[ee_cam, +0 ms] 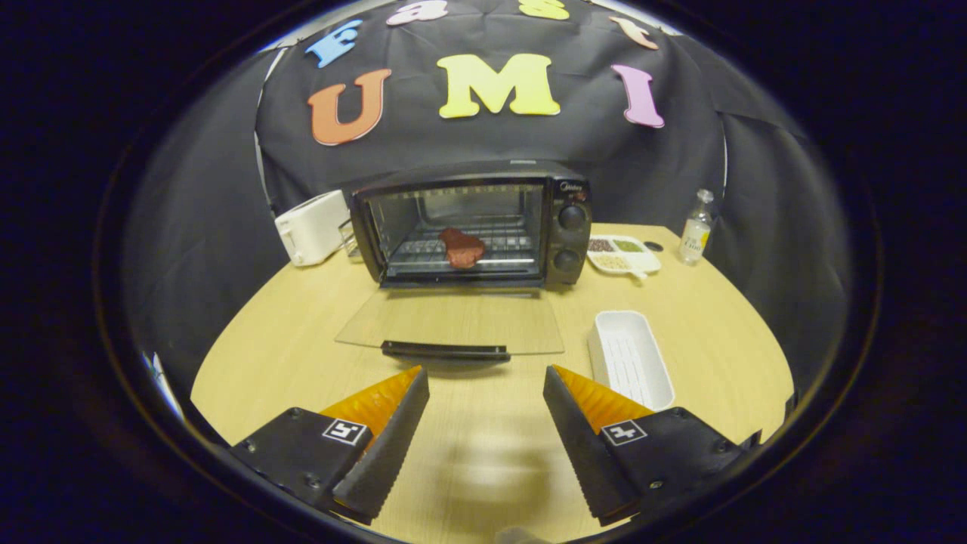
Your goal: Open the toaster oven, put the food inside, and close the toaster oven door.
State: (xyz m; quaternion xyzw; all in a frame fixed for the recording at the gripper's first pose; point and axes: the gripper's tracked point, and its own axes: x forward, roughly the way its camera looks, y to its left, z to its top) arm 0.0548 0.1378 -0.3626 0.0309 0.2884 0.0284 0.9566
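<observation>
A black toaster oven [472, 223] stands at the back of the wooden table, its glass door [453, 321] folded down flat toward me. The door's black handle [446, 350] lies just ahead of my fingers. A reddish-brown piece of food [461, 248] rests on the wire rack inside the oven. My gripper [486, 381] is open, hovering over the table in front of the door, with nothing between its fingers.
A white rectangular tray [631, 359] lies right of the door, beside my right finger. A white toaster [312, 227] stands left of the oven. Right of the oven sit a divided dish of seasonings [622, 255] and a small clear bottle [696, 228].
</observation>
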